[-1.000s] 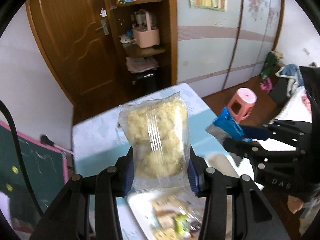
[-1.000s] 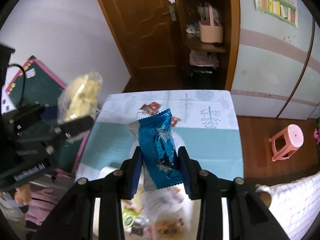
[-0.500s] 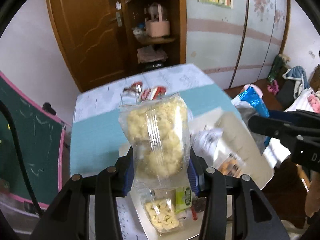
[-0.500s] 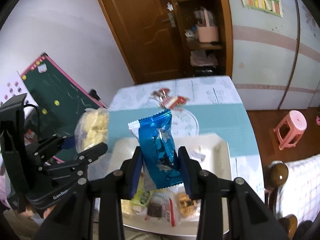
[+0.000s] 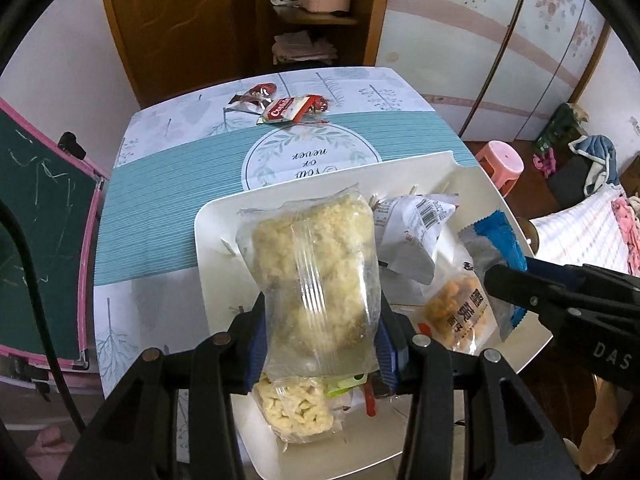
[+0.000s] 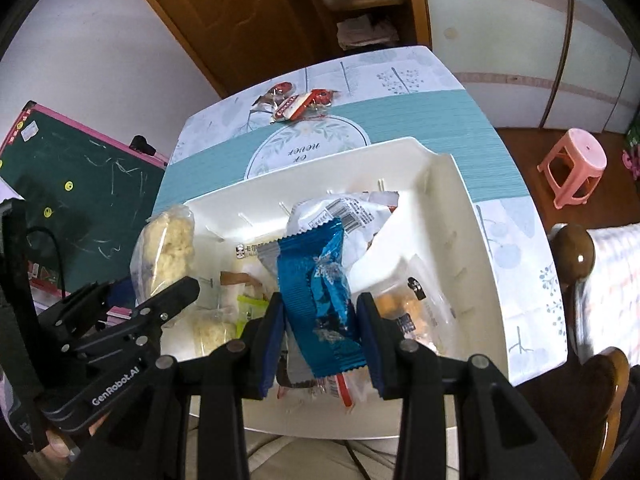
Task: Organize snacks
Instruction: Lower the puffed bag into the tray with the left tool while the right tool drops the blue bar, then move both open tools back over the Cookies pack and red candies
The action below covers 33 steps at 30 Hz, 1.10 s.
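Observation:
My left gripper [image 5: 320,344] is shut on a clear bag of pale yellow crumbly snack [image 5: 316,276], held over the left part of a white tray [image 5: 216,216]. That bag [image 6: 166,252] and the left gripper [image 6: 152,300] also show at the left of the right wrist view. My right gripper [image 6: 320,340] is shut on a blue foil snack packet [image 6: 320,292], hanging above the middle of the tray [image 6: 452,216]. In the left wrist view the blue packet [image 5: 500,240] and the right gripper [image 5: 496,276] sit at the right. Several packets lie in the tray, among them an orange snack bag [image 5: 456,312].
Red and white snack packets [image 5: 292,108] lie on the far part of the table, on a teal and white cloth [image 5: 160,200]. A green chalkboard [image 5: 36,216] leans at the left. A pink stool [image 6: 572,164] stands on the floor at the right. A wooden chair back [image 6: 576,256] is near the table's right edge.
Both grippers have come down toward the tray with their packets still held. The tray and table now fill much more of both views.

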Each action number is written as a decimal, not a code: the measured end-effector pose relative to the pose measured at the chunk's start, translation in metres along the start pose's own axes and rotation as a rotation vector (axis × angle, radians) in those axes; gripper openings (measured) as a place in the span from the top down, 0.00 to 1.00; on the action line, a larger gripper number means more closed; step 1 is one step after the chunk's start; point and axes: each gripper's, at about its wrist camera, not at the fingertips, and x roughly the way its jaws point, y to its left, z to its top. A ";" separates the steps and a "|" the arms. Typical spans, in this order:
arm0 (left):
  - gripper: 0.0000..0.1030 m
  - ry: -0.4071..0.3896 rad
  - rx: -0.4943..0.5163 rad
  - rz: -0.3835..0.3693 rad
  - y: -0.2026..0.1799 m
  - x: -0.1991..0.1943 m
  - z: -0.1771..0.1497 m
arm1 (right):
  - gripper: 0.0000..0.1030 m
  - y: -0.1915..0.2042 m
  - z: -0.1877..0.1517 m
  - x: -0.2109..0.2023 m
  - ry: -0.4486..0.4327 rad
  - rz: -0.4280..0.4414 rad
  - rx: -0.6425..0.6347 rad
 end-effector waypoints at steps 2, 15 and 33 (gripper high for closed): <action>0.57 0.009 0.000 0.000 -0.002 0.002 -0.002 | 0.64 0.003 0.000 0.001 -0.001 -0.003 -0.014; 0.25 -0.017 0.027 0.039 -0.007 -0.002 -0.001 | 0.62 0.009 -0.001 0.003 -0.003 -0.029 -0.035; 0.23 -0.017 0.077 0.048 -0.017 -0.001 -0.004 | 0.39 0.010 -0.003 0.005 0.009 -0.018 -0.041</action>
